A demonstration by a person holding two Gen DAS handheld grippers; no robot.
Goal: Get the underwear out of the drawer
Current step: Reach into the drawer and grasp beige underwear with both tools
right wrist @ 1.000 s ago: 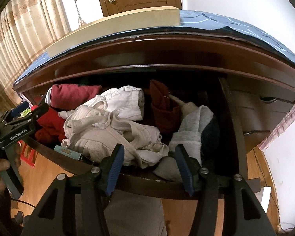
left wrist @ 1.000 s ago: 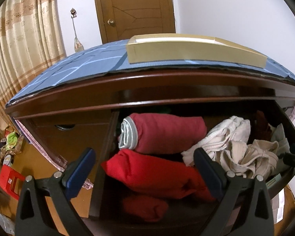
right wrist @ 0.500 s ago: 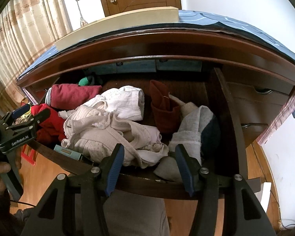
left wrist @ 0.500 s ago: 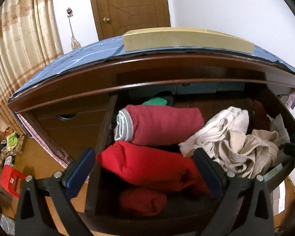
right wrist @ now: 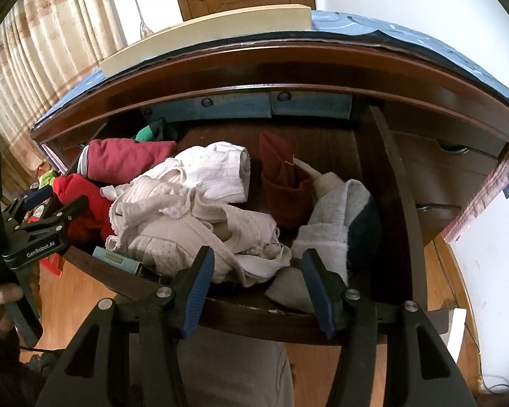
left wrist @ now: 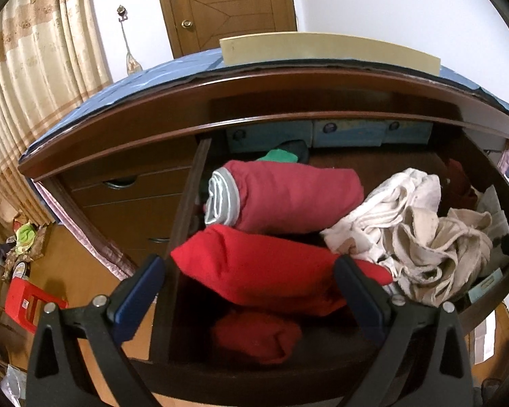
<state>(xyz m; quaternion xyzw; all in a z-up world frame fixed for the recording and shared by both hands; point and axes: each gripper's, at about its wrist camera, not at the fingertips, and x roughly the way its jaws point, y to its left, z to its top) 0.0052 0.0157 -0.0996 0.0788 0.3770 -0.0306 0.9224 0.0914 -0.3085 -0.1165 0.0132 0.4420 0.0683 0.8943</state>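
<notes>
We find the underwear in the open drawer (left wrist: 186, 203): a bright red roll (left wrist: 264, 268) at its left end, long axis running left to right, lying just past the left gripper (left wrist: 251, 295), whose fingers stand wide apart and empty, straddling it. A darker red roll (left wrist: 288, 196) sits behind it, a pale heap (right wrist: 193, 217) to the right. The right gripper (right wrist: 258, 285), fingers apart and empty, hovers at the drawer front over that heap. The left gripper looks nearer the red roll. The drawer side rail crowds the left finger; above is open.
</notes>
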